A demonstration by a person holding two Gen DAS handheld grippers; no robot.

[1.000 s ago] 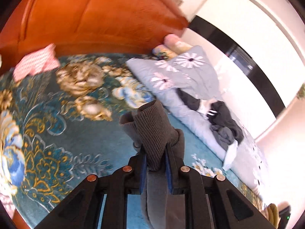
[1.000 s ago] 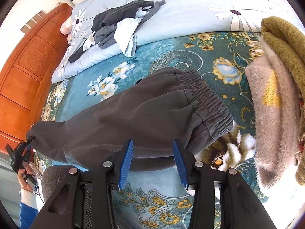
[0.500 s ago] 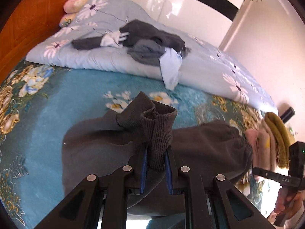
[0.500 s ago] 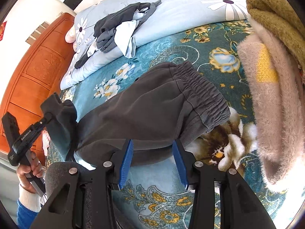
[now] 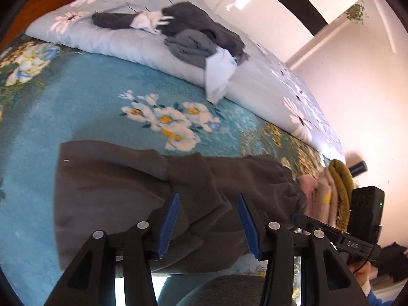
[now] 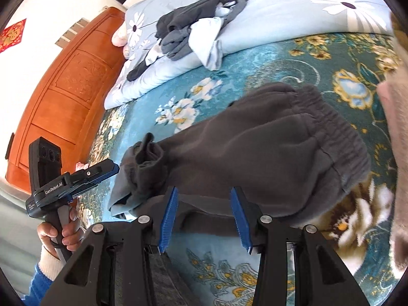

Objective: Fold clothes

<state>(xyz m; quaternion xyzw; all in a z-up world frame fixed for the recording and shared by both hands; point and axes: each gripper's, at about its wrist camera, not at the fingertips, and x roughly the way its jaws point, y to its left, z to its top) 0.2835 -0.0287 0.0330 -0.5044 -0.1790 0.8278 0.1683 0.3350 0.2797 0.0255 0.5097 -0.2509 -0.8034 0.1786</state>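
Left wrist view: the left gripper (image 5: 207, 223) hovers low over the dark grey trousers (image 5: 109, 193), its blue-padded jaws spread wide with nothing between them. The trousers lie folded over on the teal floral bedspread (image 5: 84, 97) directly under and ahead of the fingers, a ribbed cuff (image 5: 193, 178) resting on top just beyond the fingertips and the elastic waistband (image 5: 293, 186) off to the gripper's right. Farther right, the right gripper (image 5: 331, 234) reaches in sideways, close to the waistband. Behind it stands a stack of folded knitwear (image 5: 331, 193). Well ahead, a pale blue quilt (image 5: 122, 38) carries a heap of grey clothes (image 5: 196, 35).

Right wrist view: the right gripper (image 6: 205, 216) is likewise agape and empty, held level just above the trousers (image 6: 255, 153), whose near edge lies between and just beyond its fingers. The waistband (image 6: 339, 137) sits ahead to the right, the cuff (image 6: 148, 158) ahead to the left. At far left the person's left hand (image 6: 61, 234) grips the handle of the left gripper (image 6: 102, 172), its fingers pointing at the cuff and just short of it. The heap of grey clothes (image 6: 183, 35) lies on the quilt (image 6: 280, 17) far ahead, by a wooden headboard (image 6: 63, 102).
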